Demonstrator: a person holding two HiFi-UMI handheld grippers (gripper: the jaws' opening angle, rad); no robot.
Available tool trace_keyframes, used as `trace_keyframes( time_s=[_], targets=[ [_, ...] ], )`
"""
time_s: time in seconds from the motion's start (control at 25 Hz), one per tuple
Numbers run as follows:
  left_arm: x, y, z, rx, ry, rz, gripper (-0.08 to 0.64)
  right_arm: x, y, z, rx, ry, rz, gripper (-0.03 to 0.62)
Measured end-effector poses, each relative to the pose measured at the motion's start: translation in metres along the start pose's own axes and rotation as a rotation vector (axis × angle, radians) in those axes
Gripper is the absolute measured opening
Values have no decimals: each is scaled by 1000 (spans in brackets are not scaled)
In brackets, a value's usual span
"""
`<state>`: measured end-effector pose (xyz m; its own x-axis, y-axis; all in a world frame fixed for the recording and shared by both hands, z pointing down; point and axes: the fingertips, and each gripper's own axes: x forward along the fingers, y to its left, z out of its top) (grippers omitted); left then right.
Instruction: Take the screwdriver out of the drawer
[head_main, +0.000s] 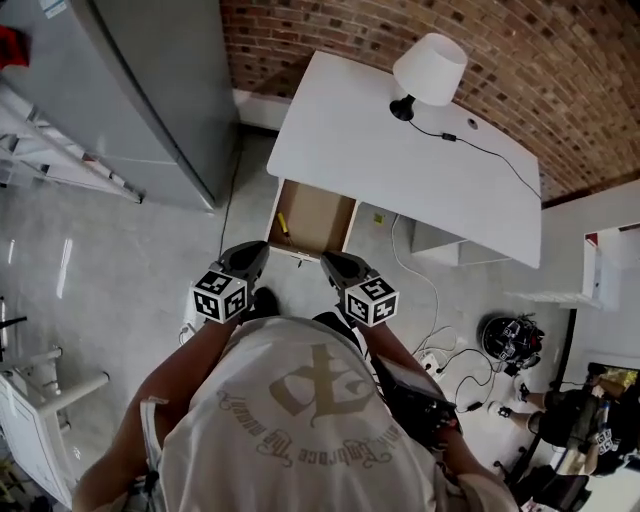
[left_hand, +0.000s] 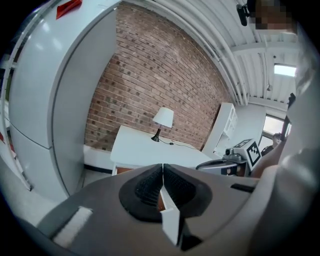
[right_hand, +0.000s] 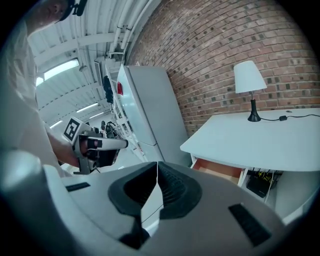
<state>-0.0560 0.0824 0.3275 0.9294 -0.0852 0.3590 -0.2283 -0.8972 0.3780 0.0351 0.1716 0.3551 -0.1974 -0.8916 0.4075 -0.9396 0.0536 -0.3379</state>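
"Starting at the jaws, how do they stand?"

"Both pairs are clenched with nothing between them. The left gripper (left_hand: 162, 172) has its ribbed pads pressed together, and so does the right gripper (right_hand: 157, 175). They hang side by side in front of the person's chest, both tipped a little downward toward the desk (head_main: 400, 160)."

"And the screwdriver?"

"It lies in the open drawer (head_main: 318, 222), on the wooden bottom. From the head view it shows as a small yellow stick (head_main: 282, 224) close to the drawer's left wall, apart from both grippers."

"Which way does it point?"

"Its long axis runs front to back, roughly along that left wall, with the near end slightly nearer the middle of the drawer. It's too small to tell which end is the tip."

"What's farther out?"

"The drawer is pulled out from under the near left corner of the white desk. A lamp (head_main: 428, 70) with a white shade stands at the desk's far edge, its cord trailing across the top. Behind is a brick wall (head_main: 560, 60), and a tall grey fridge (head_main: 150, 90) stands left of the desk."
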Motion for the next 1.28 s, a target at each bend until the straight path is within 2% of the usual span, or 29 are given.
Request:
trace_keyframes(
  time_s=[0.28, 0.64, 0.84, 1.28],
  targets=[
    [1, 32, 14, 12, 7, -36, 11, 25, -7, 11, 14, 4, -66, 8],
    [-15, 66, 20, -15, -2, -39, 12, 58, 8, 23, -5, 40, -77, 8],
    [-21, 77, 10, -63, -11, -8, 12, 72, 13, 15, -18, 93, -46, 8],
    [-47, 96, -15, -133, -9, 114, 12, 106, 14, 4, -38, 168, 49, 8]
  ],
)
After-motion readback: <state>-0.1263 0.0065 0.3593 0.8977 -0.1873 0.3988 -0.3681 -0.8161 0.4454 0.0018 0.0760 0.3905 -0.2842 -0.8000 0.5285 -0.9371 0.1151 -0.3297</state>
